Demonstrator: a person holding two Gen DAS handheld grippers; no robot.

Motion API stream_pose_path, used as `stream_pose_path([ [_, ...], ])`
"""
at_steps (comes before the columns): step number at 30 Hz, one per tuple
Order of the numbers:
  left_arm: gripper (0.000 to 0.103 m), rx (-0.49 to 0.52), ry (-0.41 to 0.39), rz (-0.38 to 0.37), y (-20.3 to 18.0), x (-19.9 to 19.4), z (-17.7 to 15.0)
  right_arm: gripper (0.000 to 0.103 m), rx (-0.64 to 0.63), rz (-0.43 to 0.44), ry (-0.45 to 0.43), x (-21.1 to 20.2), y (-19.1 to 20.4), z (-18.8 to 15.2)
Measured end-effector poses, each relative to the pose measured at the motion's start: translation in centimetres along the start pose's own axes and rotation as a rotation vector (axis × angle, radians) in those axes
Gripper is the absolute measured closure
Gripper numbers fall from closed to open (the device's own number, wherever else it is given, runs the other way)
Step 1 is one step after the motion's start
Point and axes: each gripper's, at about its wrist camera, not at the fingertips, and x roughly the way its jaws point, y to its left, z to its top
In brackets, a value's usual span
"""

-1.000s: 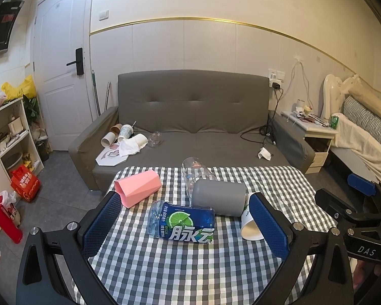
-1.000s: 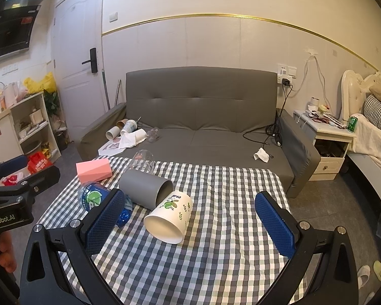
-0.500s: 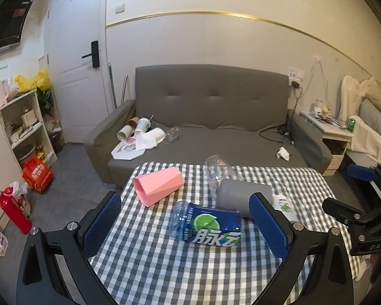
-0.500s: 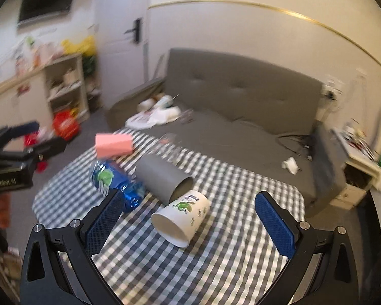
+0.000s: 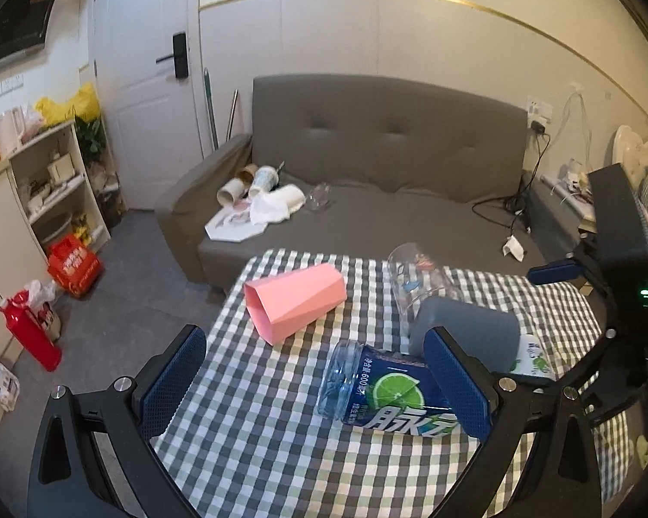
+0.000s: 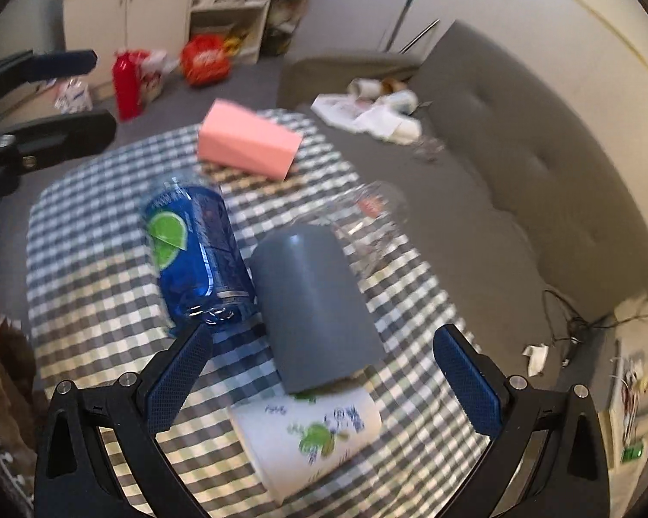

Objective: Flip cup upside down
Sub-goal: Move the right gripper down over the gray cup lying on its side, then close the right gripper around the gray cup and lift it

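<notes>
Several cups lie on their sides on a checked tablecloth [image 5: 255,423]: a pink faceted cup [image 5: 296,302], a clear glass [image 5: 410,276], a grey cup [image 5: 471,332], a cut blue bottle cup [image 5: 380,393] and a white paper cup [image 5: 535,358]. My left gripper [image 5: 315,382] is open and empty, hovering near the blue bottle cup. In the right wrist view my right gripper [image 6: 324,371] is open and empty above the grey cup [image 6: 315,306] and the white paper cup [image 6: 311,440]. The blue bottle cup [image 6: 194,254], pink cup [image 6: 248,142] and glass [image 6: 367,220] lie beyond.
A grey sofa [image 5: 389,164] with paper cups and papers stands behind the table. A shelf [image 5: 52,181], a red bag [image 5: 73,263] and a red bottle [image 5: 28,330] are on the floor at left. The right gripper's body [image 5: 617,259] shows at the right edge.
My right gripper has swung up and tilted down over the grey and white cups, coming closer. My left gripper has shifted left and nearer the table. The cups have not moved.
</notes>
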Motion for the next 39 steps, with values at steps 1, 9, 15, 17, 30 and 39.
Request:
stream_pose_path([
  [1, 0.000, -0.004, 0.011, 0.001, 0.1, 0.4, 0.0, 0.000, -0.014, 0.014, 0.023, 0.8, -0.1, 0.3],
  [9, 0.000, -0.016, 0.142, 0.025, 0.1, 4.1, -0.6, 0.004, -0.115, 0.069, 0.147, 5.6, -0.3, 1.4],
  [15, 0.000, -0.036, 0.151, 0.004, 0.2, 4.6, -0.4, 0.015, -0.143, 0.091, 0.191, 7.9, -0.4, 1.9],
  [17, 0.000, -0.037, 0.154, 0.001, 0.2, 4.8, -0.3, 0.021, -0.142, 0.105, 0.196, 8.3, -0.4, 2.0],
  [30, 0.000, -0.047, 0.139, 0.023, 0.5, 4.1, -0.1, 0.030, -0.198, 0.020, 0.157, 5.3, -0.1, 2.1],
  [39, 0.000, -0.017, 0.103, 0.053, -0.1, 2.3, 0.0, 0.030, -0.048, -0.046, 0.081, -2.1, 0.0, 1.9],
])
